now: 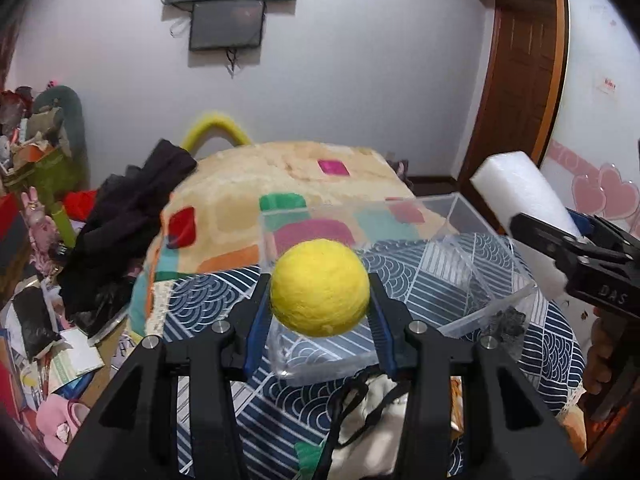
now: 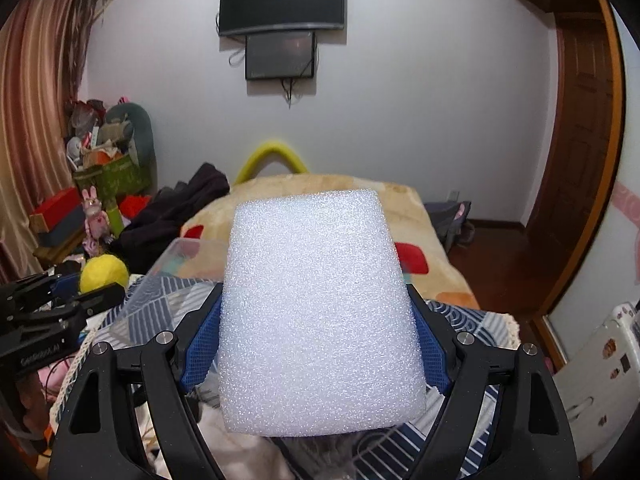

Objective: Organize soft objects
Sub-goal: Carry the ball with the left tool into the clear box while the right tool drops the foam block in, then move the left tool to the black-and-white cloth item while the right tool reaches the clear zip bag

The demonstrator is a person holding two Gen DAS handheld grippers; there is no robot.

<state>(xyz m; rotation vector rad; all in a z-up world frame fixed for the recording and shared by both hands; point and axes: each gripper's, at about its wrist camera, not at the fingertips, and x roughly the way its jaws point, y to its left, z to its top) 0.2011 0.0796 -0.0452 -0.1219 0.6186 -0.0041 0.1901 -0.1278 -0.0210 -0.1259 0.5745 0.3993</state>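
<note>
The left gripper [image 1: 320, 292] is clamping a yellow felt ball [image 1: 319, 288] btwn its two fingers [image 1: 256, 320]. The ball is sitting right at the fingertips, w/ the blue pads pressing on its left & right sides; most of the ball is bulging out in front of & above the tips. It is hanging in the air over the near corner of a clear acrylic box [image 1: 472, 216], not touching the box's wall. The box is resting on a blue-and-white patterned cloth [image 1: 420, 264] on the bed, w/ a beige blanket [image 1: 280, 176] w/ coloured patches lying behind it.

The right gripper [image 2: 320, 328] is squeezing a white foam block [image 2: 320, 312] across its width. The blue pads [image 2: 204, 344] are pressing on the block's left & right faces, roughly at mid-height of the block, so the foam is sticking out well past the fingertips & also reaching back toward the camera. The block is filling nearly the whole gap, so the fingers are standing wide apart but gripping.

In the left wrist view, the foam block [image 1: 520, 200] is showing at the right, tilted, its free end pointing up & left, above the box's far right side. In the right wrist view, the ball [image 2: 103, 272] & the left gripper [image 2: 96, 292] are showing at the left edge, beside the box [image 2: 176, 256]. A dark pile of clothes [image 1: 132, 216] is lying left of the blanket.
</note>
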